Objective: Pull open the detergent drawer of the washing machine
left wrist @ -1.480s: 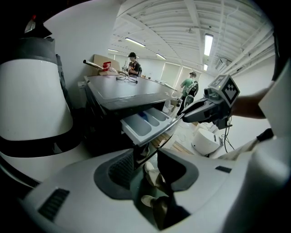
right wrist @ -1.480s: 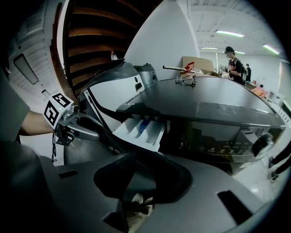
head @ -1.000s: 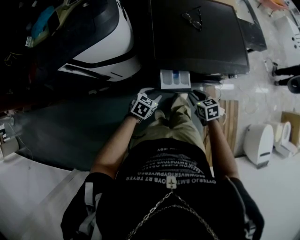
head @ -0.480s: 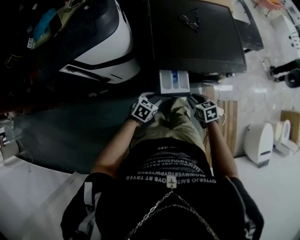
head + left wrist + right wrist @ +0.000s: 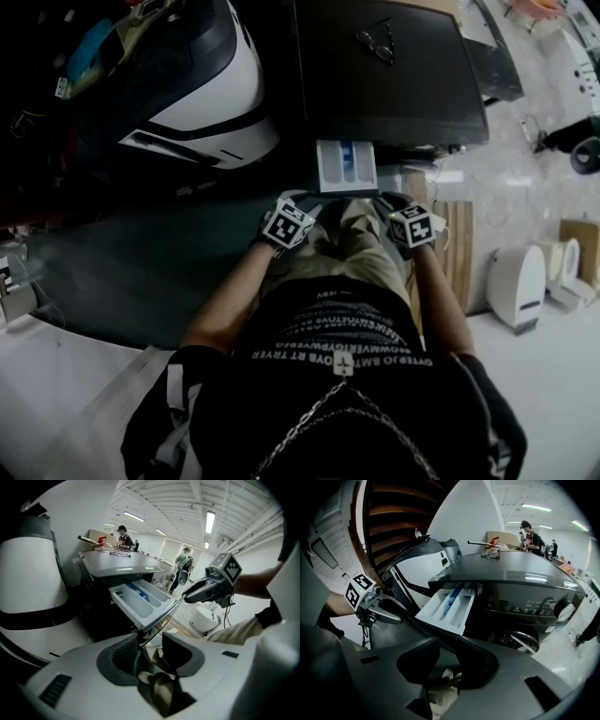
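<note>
The dark washing machine (image 5: 389,84) stands ahead of me, and its white detergent drawer (image 5: 345,167) is pulled out from the front. The drawer's compartments, one with a blue insert, show in the left gripper view (image 5: 140,599) and the right gripper view (image 5: 449,604). My left gripper (image 5: 305,208) hangs just below the drawer's left corner, open and holding nothing. My right gripper (image 5: 396,206) hovers below the drawer's right corner, also open and empty. Neither touches the drawer. Each gripper sees the other: the right gripper (image 5: 213,583), the left gripper (image 5: 375,604).
A pair of glasses (image 5: 373,39) lies on the machine's top. A large white and black appliance (image 5: 202,84) stands to the left. A wooden slatted board (image 5: 457,244) and white devices (image 5: 516,286) sit on the floor to the right. People (image 5: 124,536) stand far behind.
Both grippers have drifted slightly back toward the person's body. The drawer stays pulled out.
</note>
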